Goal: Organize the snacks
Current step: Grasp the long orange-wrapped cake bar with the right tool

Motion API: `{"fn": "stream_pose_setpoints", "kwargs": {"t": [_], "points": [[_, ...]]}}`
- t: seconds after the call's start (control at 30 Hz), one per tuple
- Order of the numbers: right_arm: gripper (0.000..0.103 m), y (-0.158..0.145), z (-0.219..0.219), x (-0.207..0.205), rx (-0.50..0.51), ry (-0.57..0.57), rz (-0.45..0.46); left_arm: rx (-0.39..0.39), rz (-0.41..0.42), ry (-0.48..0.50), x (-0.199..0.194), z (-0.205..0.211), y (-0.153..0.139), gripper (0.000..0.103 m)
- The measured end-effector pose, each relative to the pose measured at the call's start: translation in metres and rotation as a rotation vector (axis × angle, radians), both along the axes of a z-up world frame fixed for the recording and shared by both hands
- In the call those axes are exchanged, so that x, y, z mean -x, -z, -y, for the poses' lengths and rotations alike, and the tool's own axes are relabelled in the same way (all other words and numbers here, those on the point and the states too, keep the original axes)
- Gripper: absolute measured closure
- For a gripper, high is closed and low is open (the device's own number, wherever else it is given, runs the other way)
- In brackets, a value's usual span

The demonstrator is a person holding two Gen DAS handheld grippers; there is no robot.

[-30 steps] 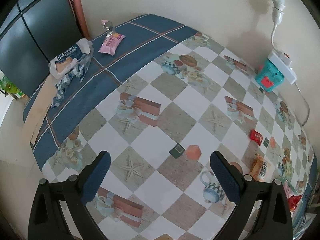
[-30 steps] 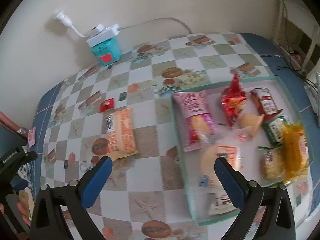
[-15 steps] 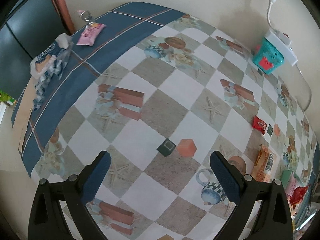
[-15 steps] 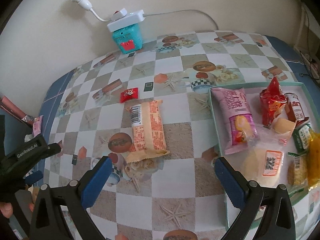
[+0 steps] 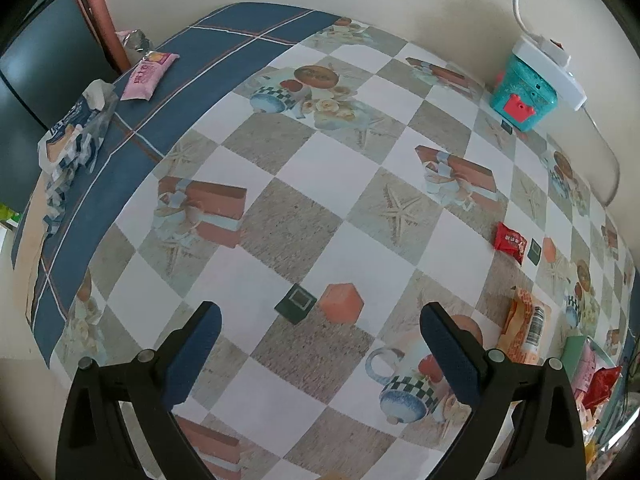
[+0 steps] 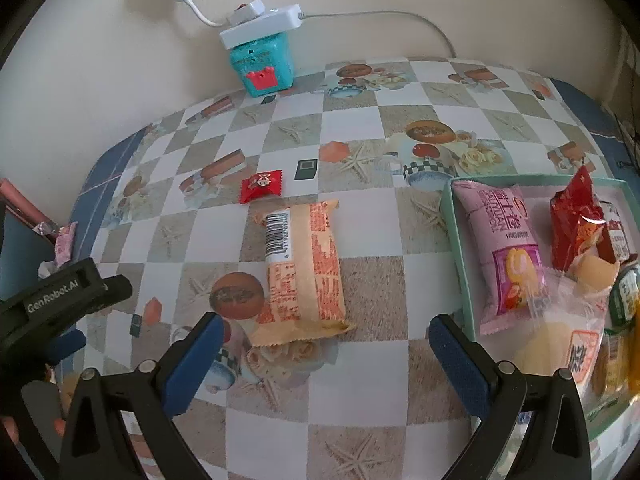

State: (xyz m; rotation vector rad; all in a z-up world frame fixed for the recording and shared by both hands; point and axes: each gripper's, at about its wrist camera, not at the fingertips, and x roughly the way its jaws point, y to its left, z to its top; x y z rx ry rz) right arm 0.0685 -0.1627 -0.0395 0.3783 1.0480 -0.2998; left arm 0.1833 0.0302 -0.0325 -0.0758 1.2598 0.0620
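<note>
Right wrist view: we see the right gripper (image 6: 322,350) w/ its blue-padded fingers (image 6: 196,354) spread wide and nothing between them, held above the checkered, sea-motif tablecloth (image 6: 360,380). Just ahead of the gap lies the orange-and-cream flat snack packet w/ a barcode label (image 6: 302,268), lengthwise on the cloth, not touched by either finger. Beyond its far end, near but apart, sits a small red wrapped candy (image 6: 262,186). To the right is the pale green shallow tray (image 6: 458,240); inside, along its left wall, lies a pink long snack packet (image 6: 502,250), then a red foil packet (image 6: 576,224), a clear bag w/ a pale round cake (image 6: 556,340) and further packets at the frame edge that we cannot make out. Against the back wall stands a teal toy-like box w/ a red front piece (image 6: 264,64), a white power strip (image 6: 260,24) resting on top.

At far left of this view the black body of the left gripper (image 6: 60,300) shows; its fingers are hidden here.

Left wrist view: the left gripper (image 5: 320,350) is likewise wide apart and holds nothing, over bare cloth. On the blue border far left lie a small pink snack packet (image 5: 148,76) and a crumpled blue-and-white plastic bag (image 5: 76,132), well apart from the tray. The barcode packet (image 5: 526,326) and candy (image 5: 510,240) appear at right.
</note>
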Motion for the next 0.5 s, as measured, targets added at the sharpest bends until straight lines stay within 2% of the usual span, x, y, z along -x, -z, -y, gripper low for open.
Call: {"fn": "stream_pose_setpoints", "kwargs": {"t": [0.33, 0.5], "points": [[0.000, 0.013, 0.002, -0.017, 0.023, -0.028, 0.009, -0.042, 0.025, 0.052, -0.012, 0.024, 0.006, 0.003], [0.000, 0.020, 0.002, -0.024, 0.034, -0.044, 0.013, -0.039, 0.002, 0.054, -0.016, 0.026, 0.017, 0.003]]}}
